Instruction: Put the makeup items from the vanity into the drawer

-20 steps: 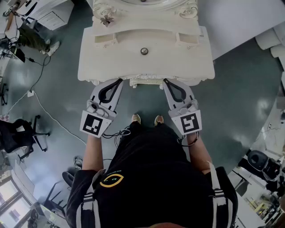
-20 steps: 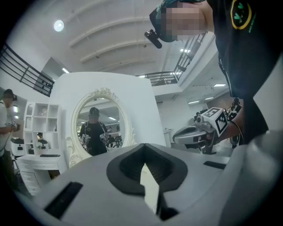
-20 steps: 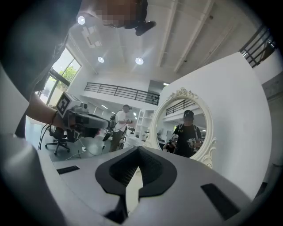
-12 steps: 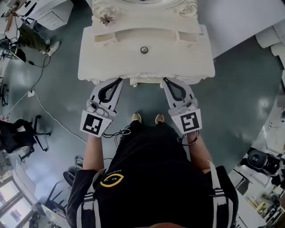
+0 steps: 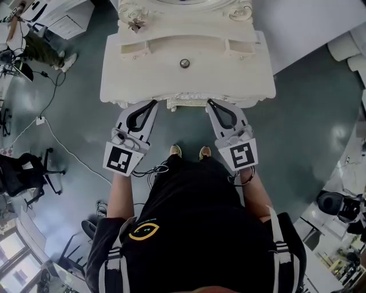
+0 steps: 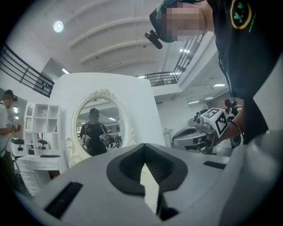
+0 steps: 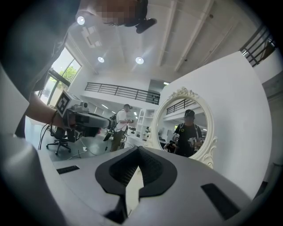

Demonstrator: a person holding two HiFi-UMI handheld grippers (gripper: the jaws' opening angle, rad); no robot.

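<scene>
A cream vanity (image 5: 143,86) stands in front of me, with a small round dark item (image 5: 185,63) on the middle of its top. A small brownish object (image 5: 136,24) lies on the raised back shelf. My left gripper (image 5: 153,105) and right gripper (image 5: 210,104) are both held level just before the vanity's front edge. Each has its jaws closed tip to tip with nothing between them. The left gripper view looks over its jaws (image 6: 143,150) at the oval mirror (image 6: 95,128). The right gripper view shows its jaws (image 7: 138,152) and the same mirror (image 7: 188,132).
A black office chair (image 5: 23,171) and a floor cable (image 5: 63,150) are on the left. A white cabinet (image 5: 66,17) and a person's legs (image 5: 43,52) are at the top left. More equipment (image 5: 337,206) stands at the right. My shoes (image 5: 174,151) are under the vanity's edge.
</scene>
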